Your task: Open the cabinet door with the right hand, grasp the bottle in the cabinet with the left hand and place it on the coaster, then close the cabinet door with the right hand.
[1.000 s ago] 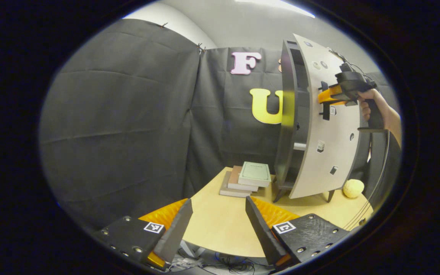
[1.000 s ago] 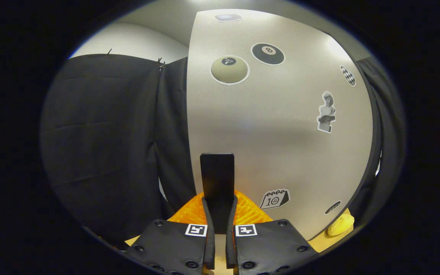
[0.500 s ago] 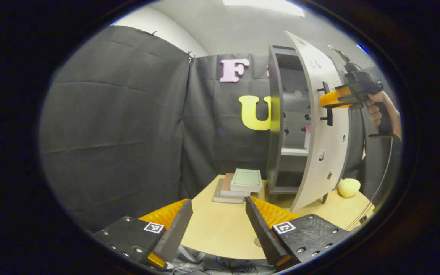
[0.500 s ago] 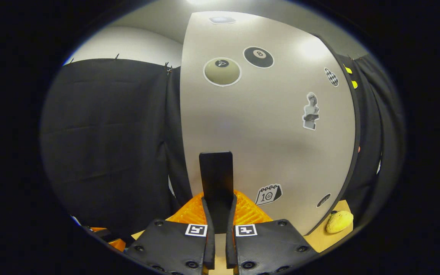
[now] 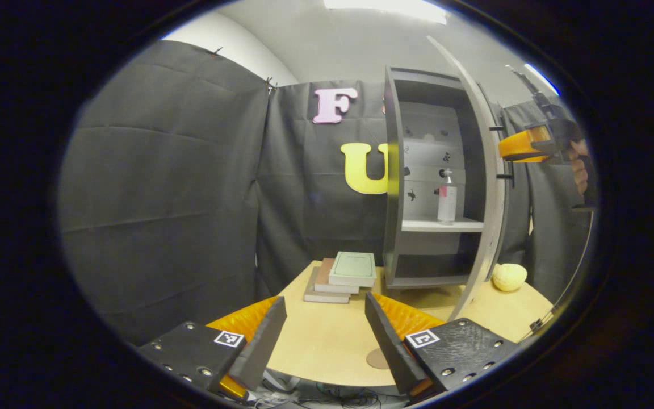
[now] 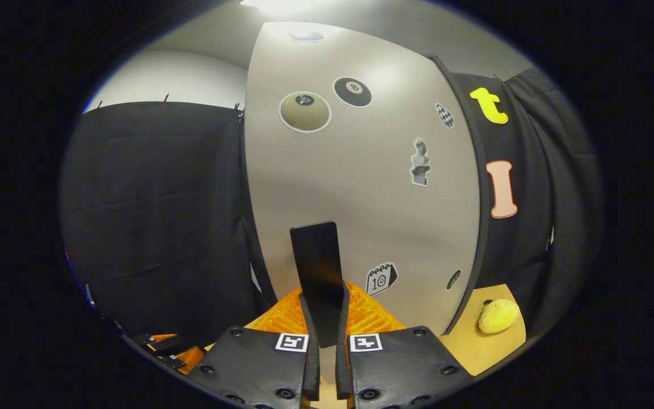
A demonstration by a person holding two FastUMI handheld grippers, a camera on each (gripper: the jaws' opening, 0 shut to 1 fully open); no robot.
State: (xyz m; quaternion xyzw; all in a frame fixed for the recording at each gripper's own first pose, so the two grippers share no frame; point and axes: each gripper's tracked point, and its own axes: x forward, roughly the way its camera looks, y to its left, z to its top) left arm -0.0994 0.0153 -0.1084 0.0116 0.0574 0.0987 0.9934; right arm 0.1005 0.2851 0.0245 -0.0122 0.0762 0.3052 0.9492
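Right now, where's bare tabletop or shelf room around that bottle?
Free: table between the books and the coaster; shelf left of the bottle. Crowded: the right side, between the open cabinet door, the right gripper on its handle, and the yellow ball.

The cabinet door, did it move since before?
Yes. The cabinet door swung further open, away from the cabinet's shelf, uncovering the bottle.

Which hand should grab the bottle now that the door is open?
Left. The left gripper is open and free, facing the bottle on the shelf. The right gripper is busy, shut on the door handle.
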